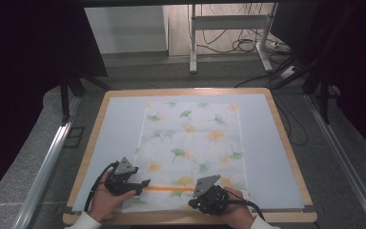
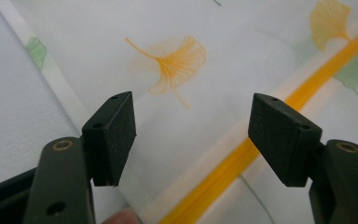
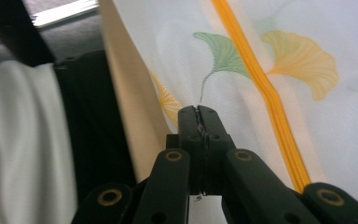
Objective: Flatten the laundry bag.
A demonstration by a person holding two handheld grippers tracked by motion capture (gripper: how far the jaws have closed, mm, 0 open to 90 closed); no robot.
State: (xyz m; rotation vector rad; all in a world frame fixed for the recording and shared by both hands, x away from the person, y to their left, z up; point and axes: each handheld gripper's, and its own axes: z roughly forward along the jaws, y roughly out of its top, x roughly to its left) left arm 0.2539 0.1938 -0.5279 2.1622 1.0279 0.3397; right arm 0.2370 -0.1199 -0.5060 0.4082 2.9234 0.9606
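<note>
Cloth: thin white fabric printed with green and orange ginkgo leaves and an orange stripe near its front hem, spread flat across the middle of the counter, long side running away from the person.

Left claw: released, jaws wide apart, held over the cloth's front-left corner close to the stripe. In the left gripper view the stripe runs diagonally between the two pads with nothing pinched.

Right claw: clenched on the cloth's near edge at the front-right, a thin fold of fabric caught between the pads. The edge there lifts slightly off the counter. In the high view the right claw sits at the front hem.
</note>
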